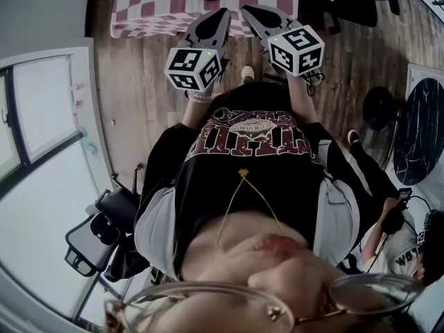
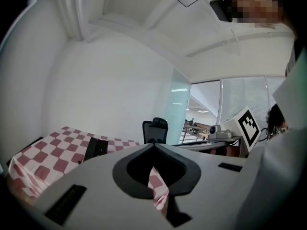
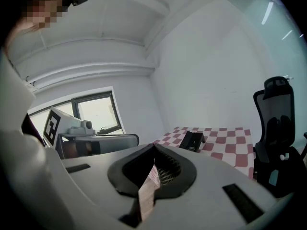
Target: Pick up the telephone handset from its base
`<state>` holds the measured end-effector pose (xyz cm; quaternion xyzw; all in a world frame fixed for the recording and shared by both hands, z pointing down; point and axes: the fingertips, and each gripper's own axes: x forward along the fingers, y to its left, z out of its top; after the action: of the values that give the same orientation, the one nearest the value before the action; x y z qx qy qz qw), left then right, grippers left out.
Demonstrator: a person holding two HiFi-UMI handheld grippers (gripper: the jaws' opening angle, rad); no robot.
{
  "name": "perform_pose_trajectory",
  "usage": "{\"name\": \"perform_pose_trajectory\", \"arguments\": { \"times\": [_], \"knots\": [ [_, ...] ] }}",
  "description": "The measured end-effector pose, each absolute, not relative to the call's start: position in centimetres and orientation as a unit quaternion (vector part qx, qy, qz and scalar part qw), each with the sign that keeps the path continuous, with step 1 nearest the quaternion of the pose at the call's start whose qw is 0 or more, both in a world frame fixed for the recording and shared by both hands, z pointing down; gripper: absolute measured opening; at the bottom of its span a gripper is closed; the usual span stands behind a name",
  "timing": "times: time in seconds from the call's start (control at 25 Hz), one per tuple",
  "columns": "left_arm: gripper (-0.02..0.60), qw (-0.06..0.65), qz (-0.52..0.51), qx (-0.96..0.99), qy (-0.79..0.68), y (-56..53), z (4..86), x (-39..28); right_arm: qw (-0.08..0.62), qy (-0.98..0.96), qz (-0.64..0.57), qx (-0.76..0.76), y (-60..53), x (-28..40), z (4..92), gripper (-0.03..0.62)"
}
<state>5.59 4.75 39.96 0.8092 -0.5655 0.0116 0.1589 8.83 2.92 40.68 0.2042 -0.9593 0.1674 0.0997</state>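
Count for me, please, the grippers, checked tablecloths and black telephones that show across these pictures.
2 grippers: left gripper, right gripper
1 checked tablecloth
1 telephone
Total: 4

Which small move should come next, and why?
Probably carry the left gripper and right gripper forward to the table: the phone lies there, well ahead of them, and both are shut, holding nothing.
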Motion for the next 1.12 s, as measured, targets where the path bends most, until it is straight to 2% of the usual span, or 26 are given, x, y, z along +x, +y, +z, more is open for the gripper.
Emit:
{"name": "perform_pose_trajectory", "arguments": {
  "times": [0.56,1.12],
  "knots": [
    [0.008,0.171,0.006,0.798,-0.578,2.5,41.2,4.9,0.095,-0.962,0.168,0.191,0.3,8.2,41.4,0.018],
    [0.008,0.173,0.015,0.831,-0.528,-3.0,41.1,2.9,0.098,-0.955,0.168,0.226,-3.9,6.0,41.4,0.018]
  ]
}}
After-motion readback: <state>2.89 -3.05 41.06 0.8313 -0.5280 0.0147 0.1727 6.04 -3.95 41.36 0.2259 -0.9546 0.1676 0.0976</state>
